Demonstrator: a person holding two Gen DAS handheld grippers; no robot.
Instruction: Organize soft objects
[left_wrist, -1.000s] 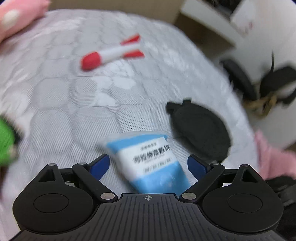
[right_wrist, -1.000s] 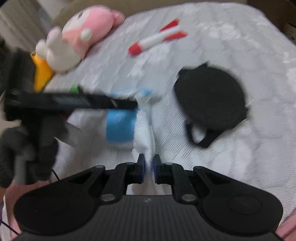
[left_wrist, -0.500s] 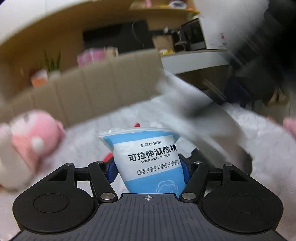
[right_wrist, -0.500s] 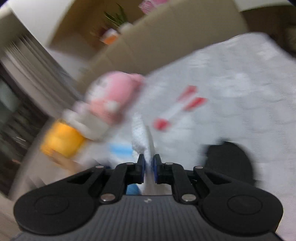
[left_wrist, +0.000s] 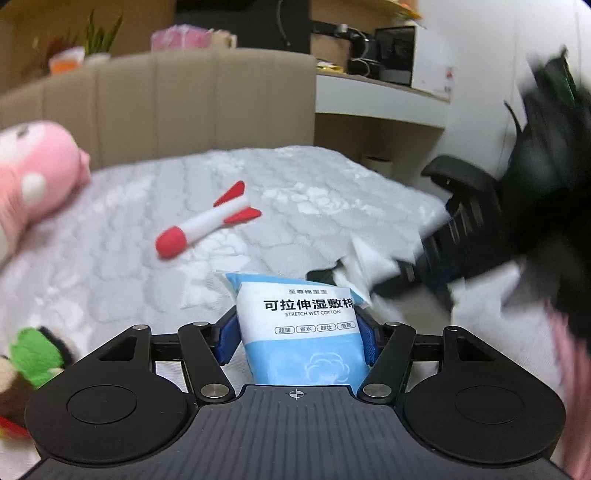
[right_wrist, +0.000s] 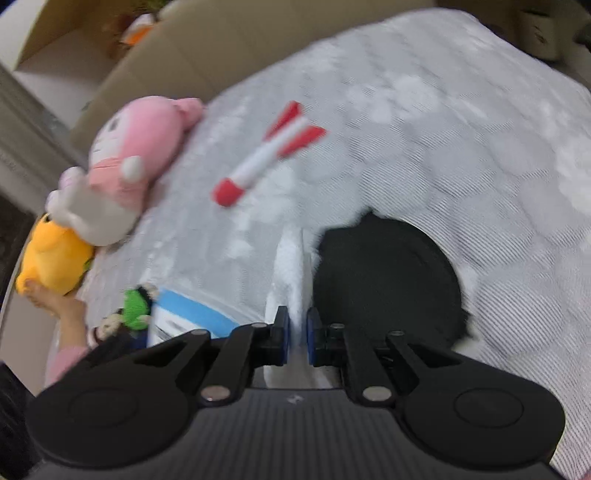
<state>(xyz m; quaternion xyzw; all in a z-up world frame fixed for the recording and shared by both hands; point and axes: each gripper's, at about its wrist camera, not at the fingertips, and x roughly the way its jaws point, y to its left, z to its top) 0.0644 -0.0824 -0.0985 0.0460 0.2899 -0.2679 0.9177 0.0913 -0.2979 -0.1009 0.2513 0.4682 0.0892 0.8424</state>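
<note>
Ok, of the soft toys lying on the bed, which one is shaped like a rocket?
The red and white rocket toy, lying alone mid-bed. The pink plush, yellow plush and small green doll are figure-shaped and sit along the bed's left edge.

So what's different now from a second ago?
The left gripper has just closed its fingers on the blue cotton pack and lifted it off the bed, which it lay on before. The right gripper stays shut on the white cloth. The rocket toy, pink plush and black pouch haven't moved.
</note>
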